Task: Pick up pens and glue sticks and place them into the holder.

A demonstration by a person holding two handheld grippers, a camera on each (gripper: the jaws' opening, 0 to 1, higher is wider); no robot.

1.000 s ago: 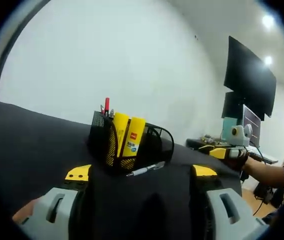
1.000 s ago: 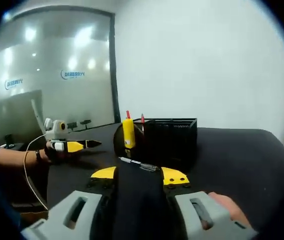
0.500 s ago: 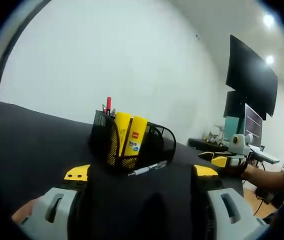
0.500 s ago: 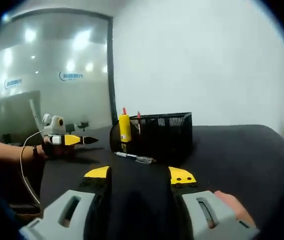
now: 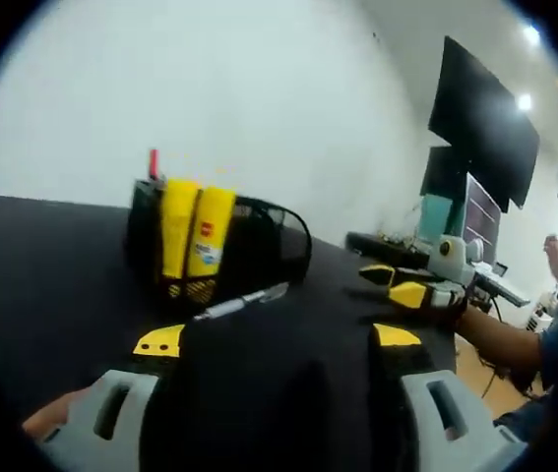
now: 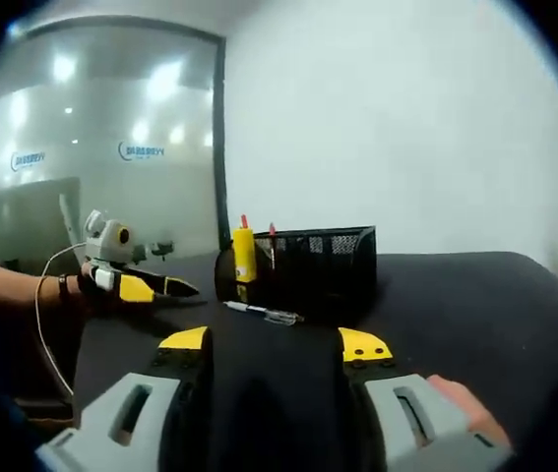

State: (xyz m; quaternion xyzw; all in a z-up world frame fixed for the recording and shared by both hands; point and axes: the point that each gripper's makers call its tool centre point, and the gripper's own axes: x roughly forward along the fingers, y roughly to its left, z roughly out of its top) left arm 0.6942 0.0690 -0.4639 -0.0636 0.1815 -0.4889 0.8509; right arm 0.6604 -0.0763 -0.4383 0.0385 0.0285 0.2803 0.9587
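So both grippers hang over the black table, nothing picked up.

Left gripper has its jaws spread wide with nothing between them, same story for the right gripper. The black mesh holder stands on the table with two yellow glue sticks upright in it plus a red-tipped pen. One silver pen lies flat on the cloth just in front of the holder, touching neither gripper. In the right gripper view the same pen sits beside the holder, and the other gripper comes in from the left, held in a hand.
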